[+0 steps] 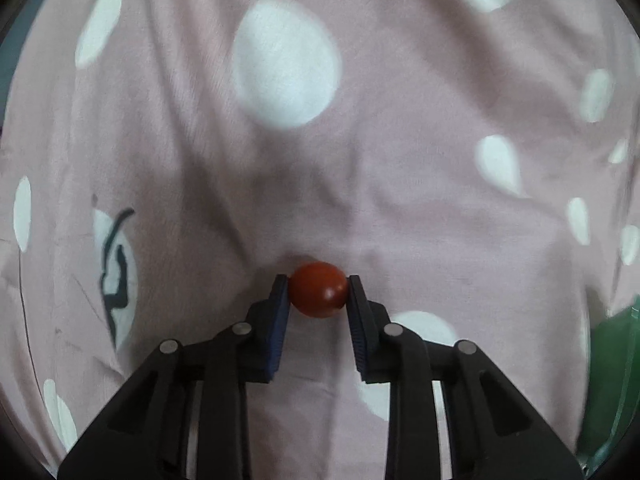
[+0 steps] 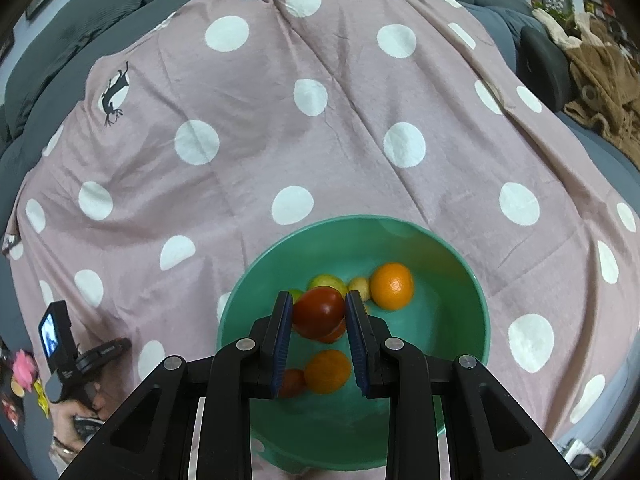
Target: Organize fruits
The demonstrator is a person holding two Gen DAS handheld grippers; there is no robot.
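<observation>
In the left wrist view, my left gripper is shut on a small red cherry tomato, held close over the pink polka-dot cloth. In the right wrist view, my right gripper is shut on a larger dark red tomato, held above the teal bowl. Inside the bowl lie an orange, a second orange, a green-yellow fruit, a small yellowish fruit and a red fruit. The left gripper body shows at the lower left.
The pink cloth with white dots covers a grey sofa. A green bowl edge shows at the right of the left wrist view. A brown blanket lies at far right. Colourful items sit at the left edge.
</observation>
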